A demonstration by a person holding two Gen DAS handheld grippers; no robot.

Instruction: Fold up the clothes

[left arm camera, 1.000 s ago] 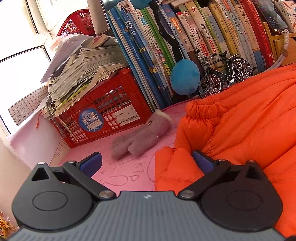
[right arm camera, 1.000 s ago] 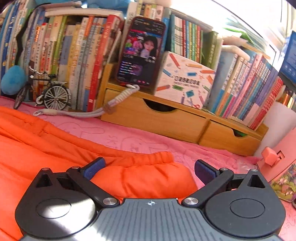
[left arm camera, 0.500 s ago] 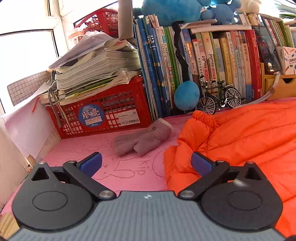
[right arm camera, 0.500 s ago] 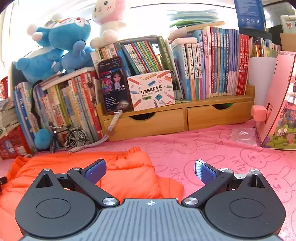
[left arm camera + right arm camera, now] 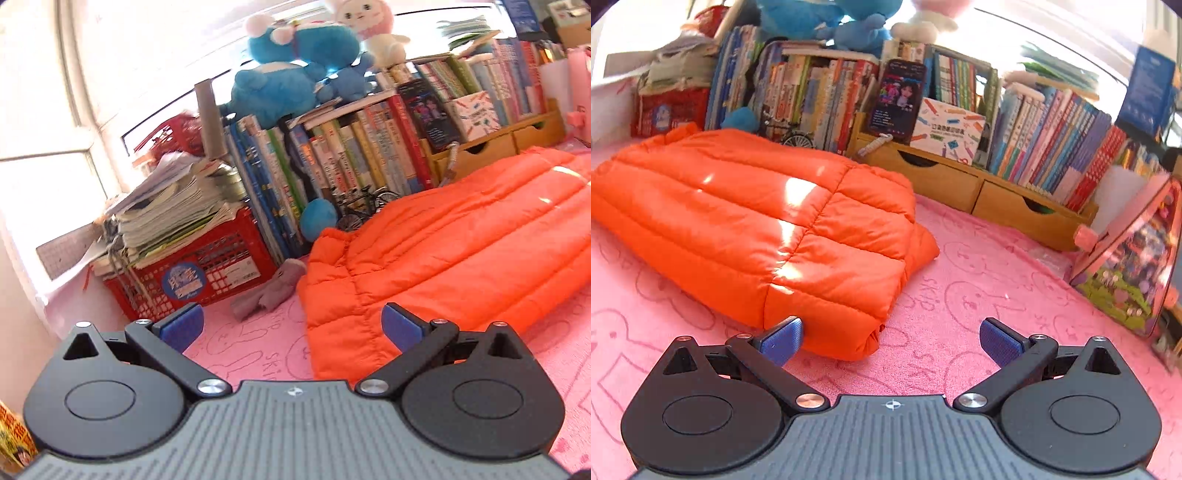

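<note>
Holding both my tongs wide apart and empty — the left tongs (image 5: 291, 326) hover over the near left edge of the folded orange puffer jacket (image 5: 757, 221), the right tongs (image 5: 891, 341) by its near right corner. It lies on the pink surface (image 5: 960, 295) before the books (image 5: 1052, 147) — a grey glove (image 5: 266, 295) beside it.
</note>
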